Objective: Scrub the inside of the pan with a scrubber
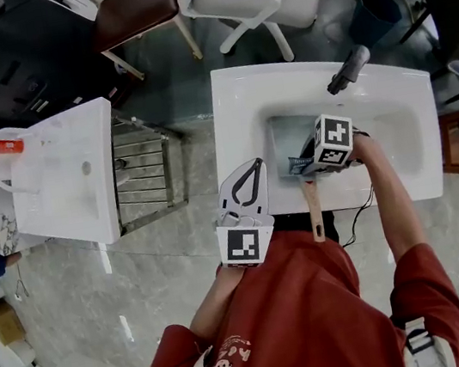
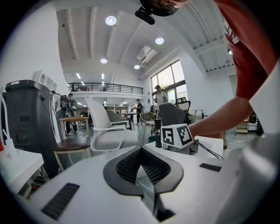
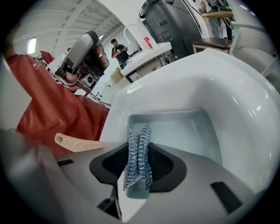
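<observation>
Fingers of the right gripper (image 3: 138, 165) pinch one scrubber (image 3: 138, 151) over one pan (image 3: 186, 129); left gripper (image 2: 141, 154) fingers closed, empty

The left half of the sink's (image 1: 233, 99) basin is filled by the pan (image 1: 283, 136) and the right gripper (image 1: 303, 166), which is clamped on the scrubber (image 3: 138, 153); the right half is left open. The back rim at upper right is blocked by the faucet (image 1: 348, 69). The front rim is crossed by the wooden handle (image 1: 313, 208), with the closed left gripper (image 1: 255, 167) just left of it.
</observation>
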### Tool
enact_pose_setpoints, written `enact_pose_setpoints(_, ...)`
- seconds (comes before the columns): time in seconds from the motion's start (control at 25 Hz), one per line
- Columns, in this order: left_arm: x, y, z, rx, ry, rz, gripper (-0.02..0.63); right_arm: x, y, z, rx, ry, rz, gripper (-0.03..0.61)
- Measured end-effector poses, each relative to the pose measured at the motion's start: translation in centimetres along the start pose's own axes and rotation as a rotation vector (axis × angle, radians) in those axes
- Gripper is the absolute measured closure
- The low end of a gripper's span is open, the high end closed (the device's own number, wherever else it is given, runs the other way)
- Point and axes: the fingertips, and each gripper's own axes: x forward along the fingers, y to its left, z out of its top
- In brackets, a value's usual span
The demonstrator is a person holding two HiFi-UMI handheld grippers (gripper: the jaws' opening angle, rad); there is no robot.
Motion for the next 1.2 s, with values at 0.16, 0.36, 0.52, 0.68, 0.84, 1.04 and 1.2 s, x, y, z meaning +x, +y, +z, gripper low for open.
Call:
enact_pose_setpoints(0.16, 0.1, -0.2, 0.1, -0.005, -0.006, -0.011, 0.603, 0.1, -0.5, 0.0, -0.007, -0.028, -0.031, 0.433)
enact_pose_setpoints(0.36, 0.3, -0.2, 0.0, -0.008, -0.007, -0.017, 0.603, 0.2, -2.5, 0.0, -0.053, -0.024, -0.129, 0.433)
enact_pose_setpoints(0.52, 0.4, -0.2, -0.1, -0.012, -0.011, -0.018, 0.603, 0.0, -5.1, -0.1, -0.100, -0.017, -0.287, 0.434)
enact_pose_setpoints(0.68, 0.4, -0.3, -0.2, -0.015, -0.012, -0.019, 0.603, 0.0, -7.5, 0.1, -0.134, -0.018, -0.396, 0.436)
enact_pose_setpoints(0.84, 0.3, -0.4, -0.3, -0.016, -0.010, -0.018, 0.603, 0.2, -9.1, 0.3, -0.156, -0.031, -0.473, 0.436)
enact_pose_setpoints(1.04, 0.2, -0.5, -0.4, -0.013, -0.010, -0.015, 0.603, 0.5, -11.6, -0.3, -0.199, -0.017, -0.635, 0.437)
enact_pose_setpoints(1.2, 0.2, -0.5, -0.6, -0.013, -0.002, -0.015, 0.603, 0.5, -12.0, -0.3, -0.210, -0.016, -0.653, 0.440)
